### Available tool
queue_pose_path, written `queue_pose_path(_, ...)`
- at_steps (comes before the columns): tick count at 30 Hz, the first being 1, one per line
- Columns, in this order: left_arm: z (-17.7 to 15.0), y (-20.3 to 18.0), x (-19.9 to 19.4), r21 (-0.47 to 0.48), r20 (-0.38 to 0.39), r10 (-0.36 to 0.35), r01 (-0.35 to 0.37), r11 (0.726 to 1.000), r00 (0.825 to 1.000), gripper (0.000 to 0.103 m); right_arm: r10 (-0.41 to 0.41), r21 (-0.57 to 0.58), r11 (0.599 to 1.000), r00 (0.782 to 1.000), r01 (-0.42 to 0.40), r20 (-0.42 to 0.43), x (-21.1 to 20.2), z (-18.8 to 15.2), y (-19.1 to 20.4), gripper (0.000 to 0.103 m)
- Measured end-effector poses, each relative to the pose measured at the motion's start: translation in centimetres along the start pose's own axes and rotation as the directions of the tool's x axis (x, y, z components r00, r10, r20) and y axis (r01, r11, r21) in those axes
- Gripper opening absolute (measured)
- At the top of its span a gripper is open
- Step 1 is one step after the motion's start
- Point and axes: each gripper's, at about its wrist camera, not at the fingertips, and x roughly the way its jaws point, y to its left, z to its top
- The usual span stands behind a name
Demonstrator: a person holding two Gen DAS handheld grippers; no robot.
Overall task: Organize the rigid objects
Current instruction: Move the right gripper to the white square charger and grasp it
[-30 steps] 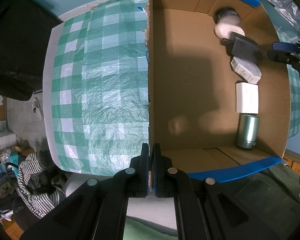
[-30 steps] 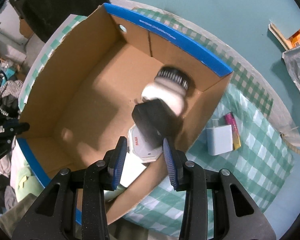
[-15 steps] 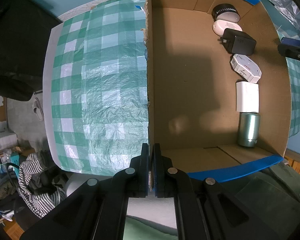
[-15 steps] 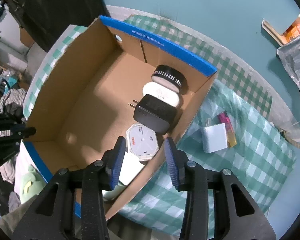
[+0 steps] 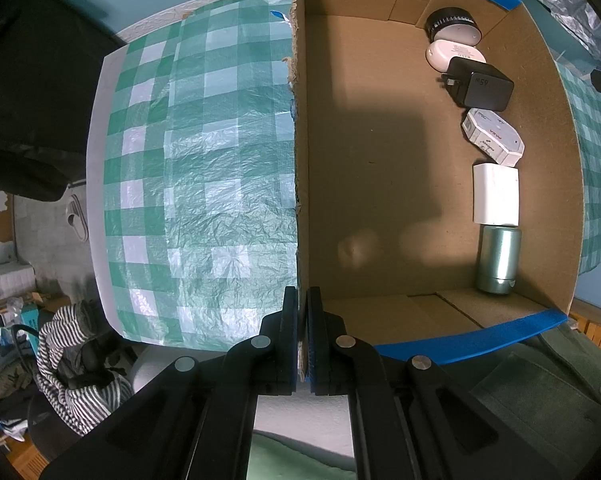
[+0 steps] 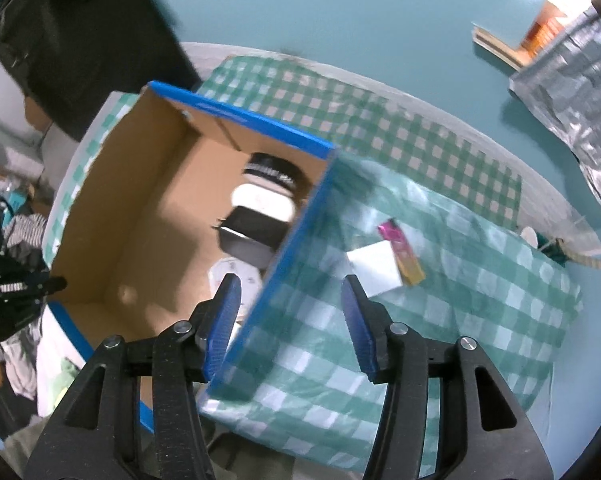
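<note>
My left gripper [image 5: 303,320] is shut on the near left wall of the cardboard box [image 5: 300,160]. Along the box's right wall lie a black round object [image 5: 448,20], a white oval case [image 5: 440,54], a black charger [image 5: 480,84], a white octagonal device [image 5: 494,140], a white block [image 5: 495,194] and a silver cylinder [image 5: 498,260]. My right gripper [image 6: 290,308] is open and empty above the box's right wall [image 6: 284,252]. On the checked cloth outside lie a white charger [image 6: 374,268] and a pink-and-yellow stick [image 6: 402,252].
The green checked cloth [image 5: 204,168] covers the table left of the box and also right of it [image 6: 460,300]. Crinkled silver foil [image 6: 572,88] lies at the far right. Striped clothing [image 5: 72,360] sits below the table's near edge.
My right gripper has let go of the black charger, which now lies in the box. It has opened wider, pulled back and swung right toward the cloth. The left gripper has not moved.
</note>
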Motion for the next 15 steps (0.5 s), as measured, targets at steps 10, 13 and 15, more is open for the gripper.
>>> queue_pose_path(10, 0.0, 0.0, 0.0, -0.001, -0.001, 0.000, 0.000, 1.000, 1.000, 0.004, -0.045, 0.090, 0.995, 0.996, 0.052, -0.076, 3.6, -0.4, -5.6, 0.052)
queue_pose_path(13, -0.1, 0.0, 0.0, -0.001, -0.001, 0.000, 0.000, 1.000, 1.000, 0.004, -0.052, 0.105, 0.993, 0.994, 0.063, -0.101, 5.5, -0.7, -6.9, 0.052)
queue_pose_path(15, -0.1, 0.0, 0.0, -0.002, -0.002, 0.000, 0.000, 1.000, 1.000, 0.004, -0.058, 0.096, 0.993, 0.992, 0.069, -0.110, 6.5, -0.9, -7.3, 0.052)
